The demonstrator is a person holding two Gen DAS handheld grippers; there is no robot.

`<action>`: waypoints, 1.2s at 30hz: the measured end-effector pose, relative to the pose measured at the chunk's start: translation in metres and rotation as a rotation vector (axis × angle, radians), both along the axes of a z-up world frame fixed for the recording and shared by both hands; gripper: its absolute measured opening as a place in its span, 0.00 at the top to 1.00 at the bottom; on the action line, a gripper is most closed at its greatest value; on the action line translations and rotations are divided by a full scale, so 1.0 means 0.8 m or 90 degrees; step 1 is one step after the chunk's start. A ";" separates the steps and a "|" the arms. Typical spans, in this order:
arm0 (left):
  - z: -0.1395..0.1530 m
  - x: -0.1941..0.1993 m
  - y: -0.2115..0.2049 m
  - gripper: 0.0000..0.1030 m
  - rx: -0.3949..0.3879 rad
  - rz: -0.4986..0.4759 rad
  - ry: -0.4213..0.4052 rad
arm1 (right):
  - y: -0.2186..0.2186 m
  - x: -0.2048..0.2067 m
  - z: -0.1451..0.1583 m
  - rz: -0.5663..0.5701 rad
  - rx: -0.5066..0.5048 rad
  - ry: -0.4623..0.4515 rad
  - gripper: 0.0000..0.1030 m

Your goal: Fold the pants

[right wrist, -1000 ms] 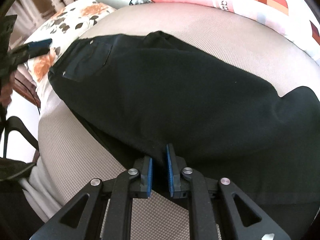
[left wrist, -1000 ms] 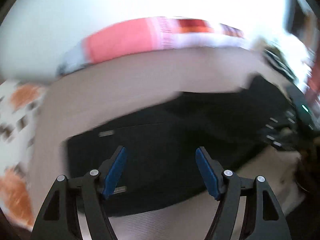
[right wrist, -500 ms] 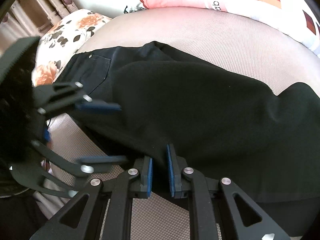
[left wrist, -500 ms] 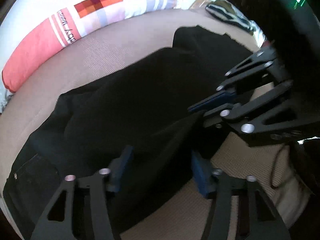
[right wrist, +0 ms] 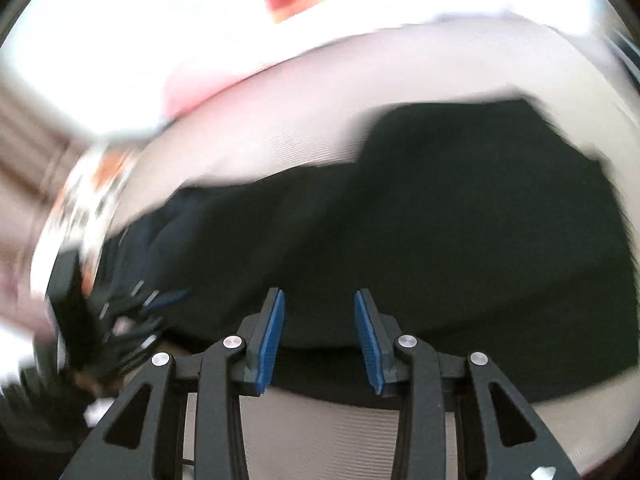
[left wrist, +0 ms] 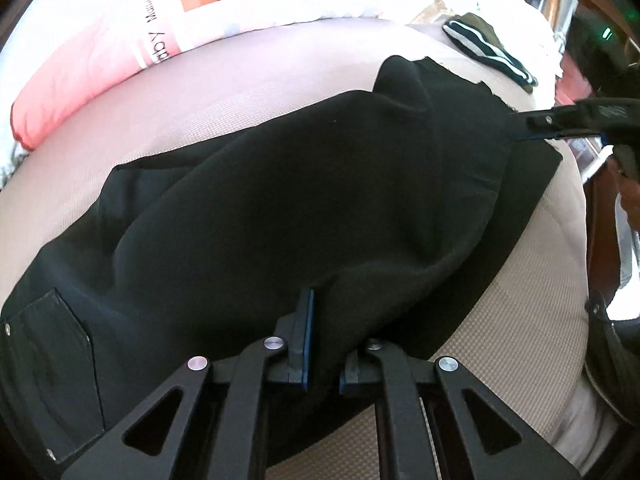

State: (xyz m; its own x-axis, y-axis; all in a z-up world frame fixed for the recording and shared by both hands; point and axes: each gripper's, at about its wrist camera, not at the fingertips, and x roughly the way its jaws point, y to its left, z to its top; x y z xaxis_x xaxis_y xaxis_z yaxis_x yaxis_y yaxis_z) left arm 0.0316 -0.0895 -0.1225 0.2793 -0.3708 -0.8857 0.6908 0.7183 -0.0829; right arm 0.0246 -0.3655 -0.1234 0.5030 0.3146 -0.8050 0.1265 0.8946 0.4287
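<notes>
Black pants [left wrist: 304, 200] lie across a beige bed, one leg folded over the other, a back pocket at the lower left. My left gripper [left wrist: 324, 320] is shut on the near edge of the upper pants layer, and cloth bunches between its blue pads. In the blurred right wrist view my right gripper [right wrist: 319, 320] is open and empty, just above the near edge of the pants [right wrist: 400, 232]. The right gripper also shows in the left wrist view [left wrist: 560, 124] at the far right, over the leg end.
A pink and white pillow [left wrist: 160, 32] lies along the far side of the bed. A dark striped cloth [left wrist: 488, 52] sits at the far right. A floral pillow [right wrist: 92, 188] lies at the left. The beige mattress edge [left wrist: 520, 320] runs close on the right.
My left gripper swung over to the near pants edge and shut on the cloth. My right gripper let go of that edge, opened, and moved off to the right toward the leg end.
</notes>
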 end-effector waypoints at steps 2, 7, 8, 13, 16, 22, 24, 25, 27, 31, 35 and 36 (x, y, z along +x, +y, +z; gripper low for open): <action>-0.001 0.001 0.002 0.91 -0.008 0.013 0.008 | -0.060 -0.010 -0.012 -0.098 0.028 0.017 0.65; -0.001 -0.001 0.005 0.91 -0.012 0.025 0.016 | -0.167 -0.047 -0.041 -0.271 0.123 0.024 0.65; -0.001 0.000 0.005 0.91 -0.013 0.027 0.019 | -0.177 -0.052 -0.044 -0.291 0.121 0.029 0.65; -0.001 0.002 0.007 0.91 -0.015 0.039 0.028 | -0.201 -0.044 -0.059 -0.324 0.145 0.009 0.69; -0.002 0.003 0.007 0.91 -0.015 0.047 0.032 | -0.212 -0.026 -0.060 -0.338 0.156 -0.010 0.70; -0.001 0.003 0.006 0.91 -0.010 0.056 0.034 | -0.225 -0.007 -0.061 -0.326 0.135 -0.010 0.91; 0.001 0.003 0.005 0.91 -0.009 0.058 0.033 | -0.215 -0.010 -0.041 -0.315 0.090 -0.029 0.94; 0.001 0.003 0.004 0.91 -0.009 0.058 0.032 | -0.211 -0.015 -0.028 -0.310 0.070 -0.043 0.95; 0.003 0.002 0.003 0.91 -0.006 0.054 0.027 | -0.203 -0.036 0.005 -0.316 0.024 -0.073 0.95; 0.003 -0.003 -0.004 0.91 -0.002 0.028 0.017 | -0.194 -0.080 0.026 -0.337 -0.049 -0.068 0.96; -0.001 -0.007 -0.008 0.91 0.012 0.006 0.003 | -0.185 -0.112 -0.016 -0.358 -0.089 0.004 0.96; -0.001 -0.008 -0.009 0.91 0.014 -0.001 -0.001 | -0.186 -0.116 -0.027 -0.363 -0.084 0.017 0.96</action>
State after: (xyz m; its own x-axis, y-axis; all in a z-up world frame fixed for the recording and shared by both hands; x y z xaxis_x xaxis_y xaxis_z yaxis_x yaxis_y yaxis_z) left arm 0.0255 -0.0964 -0.1237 0.2809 -0.3516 -0.8930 0.6918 0.7191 -0.0656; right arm -0.0685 -0.5140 -0.1452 0.5418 -0.1039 -0.8340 0.6134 0.7272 0.3079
